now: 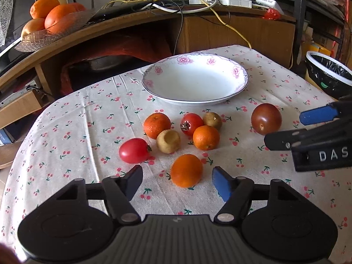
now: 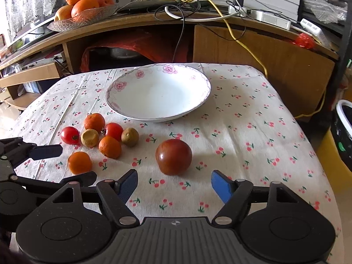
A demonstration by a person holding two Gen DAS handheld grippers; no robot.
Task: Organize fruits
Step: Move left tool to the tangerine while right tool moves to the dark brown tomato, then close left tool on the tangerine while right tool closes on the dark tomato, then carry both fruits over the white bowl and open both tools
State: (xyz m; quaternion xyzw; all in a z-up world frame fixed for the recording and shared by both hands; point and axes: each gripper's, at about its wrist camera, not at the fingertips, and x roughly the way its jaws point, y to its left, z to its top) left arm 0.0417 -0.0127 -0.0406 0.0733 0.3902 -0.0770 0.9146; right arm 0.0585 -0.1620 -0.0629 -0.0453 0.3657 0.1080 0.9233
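Left tongs [image 1: 177, 181] apart, empty, nearest orange [image 1: 186, 170] lying between the tips. Right tongs [image 2: 173, 181] apart, empty, dark tomato [image 2: 173, 156] just ahead.

Risk: round fruit likely rolls when nudged, toward the cluster or the bench edge; an off-centre pinch would squirt it out.

Plate [image 1: 238, 87] empty, behind the fruit. Cherry-print cloth [image 1: 66, 132], slightly creased. Cluttered wooden shelving behind; glass bowl of oranges [image 2: 83, 16].
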